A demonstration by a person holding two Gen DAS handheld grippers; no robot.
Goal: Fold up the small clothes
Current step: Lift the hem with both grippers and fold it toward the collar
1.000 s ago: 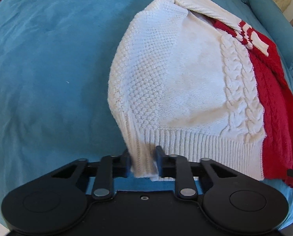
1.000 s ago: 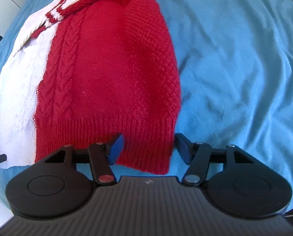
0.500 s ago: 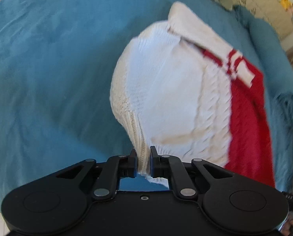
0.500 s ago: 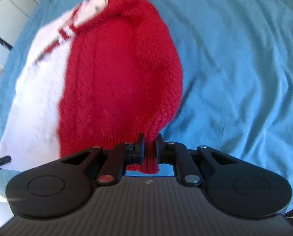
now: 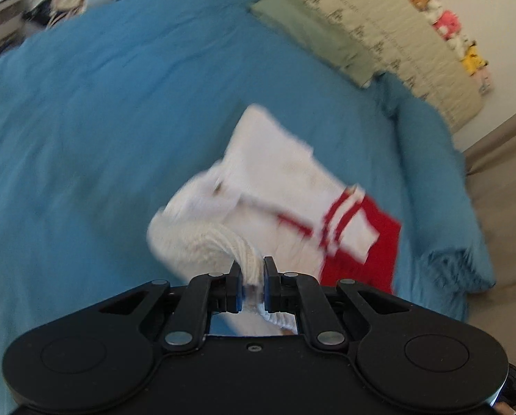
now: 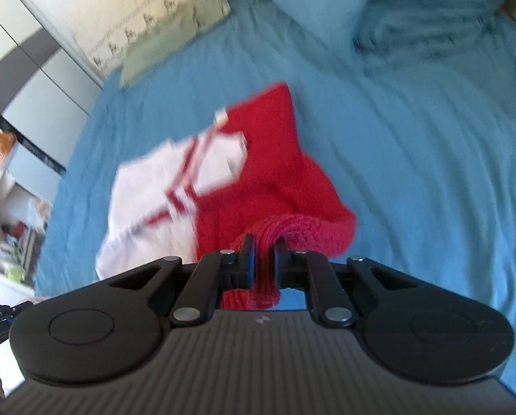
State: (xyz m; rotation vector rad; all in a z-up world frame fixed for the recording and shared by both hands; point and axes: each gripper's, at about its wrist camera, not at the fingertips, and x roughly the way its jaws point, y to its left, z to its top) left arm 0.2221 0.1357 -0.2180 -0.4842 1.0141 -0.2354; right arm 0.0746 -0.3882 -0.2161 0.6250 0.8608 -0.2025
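Left wrist view: the left hand-held gripper (image 5: 251, 283) pinches the white hem of the sweater (image 5: 285, 186); the right hand-held gripper (image 6: 264, 263) pinches its red hem, lifted above the blue bed (image 5: 102, 103).

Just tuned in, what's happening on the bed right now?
A person with two handheld grippers is folding a small red-and-white knitted sweater on a blue bedspread. The left gripper pinches the white hem corner; the right gripper pinches the red hem corner. Both corners are raised off the bed.
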